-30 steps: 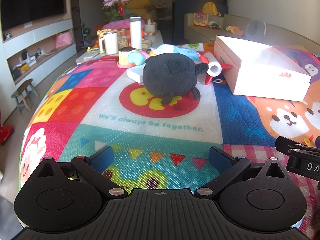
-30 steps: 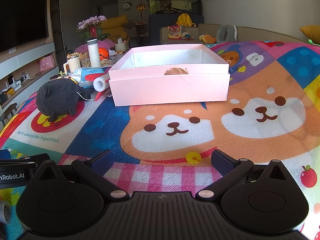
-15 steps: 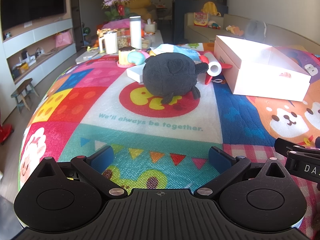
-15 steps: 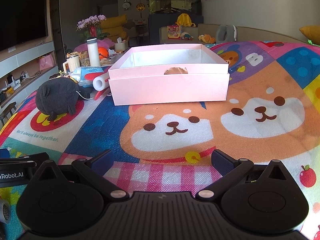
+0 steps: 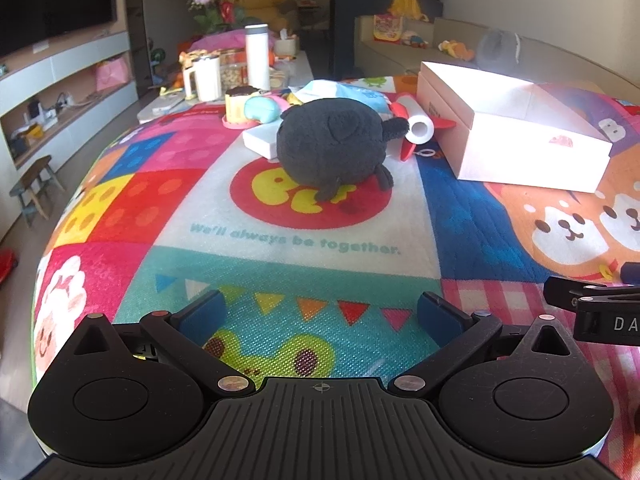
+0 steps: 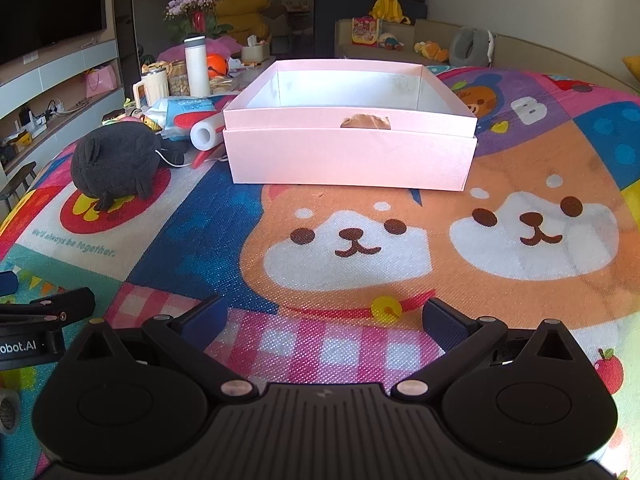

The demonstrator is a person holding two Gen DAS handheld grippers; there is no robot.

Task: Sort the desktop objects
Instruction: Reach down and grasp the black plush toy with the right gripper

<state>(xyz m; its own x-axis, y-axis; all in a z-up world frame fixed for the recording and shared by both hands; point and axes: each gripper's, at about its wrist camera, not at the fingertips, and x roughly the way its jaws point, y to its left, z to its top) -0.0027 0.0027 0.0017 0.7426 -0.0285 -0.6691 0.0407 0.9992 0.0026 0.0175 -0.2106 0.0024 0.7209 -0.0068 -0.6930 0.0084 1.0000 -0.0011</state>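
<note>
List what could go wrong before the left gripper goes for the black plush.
1. The plush leans on a white box and touches a roll; lifting it may drag either.
2. It looks wider than the open left gripper, so the grip may slip.
3. The pink box has a low rim; a drop could miss.

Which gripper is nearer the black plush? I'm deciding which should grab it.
Left. The left gripper faces the black plush straight ahead; the right gripper sits off to its right, facing the pink box.
</note>
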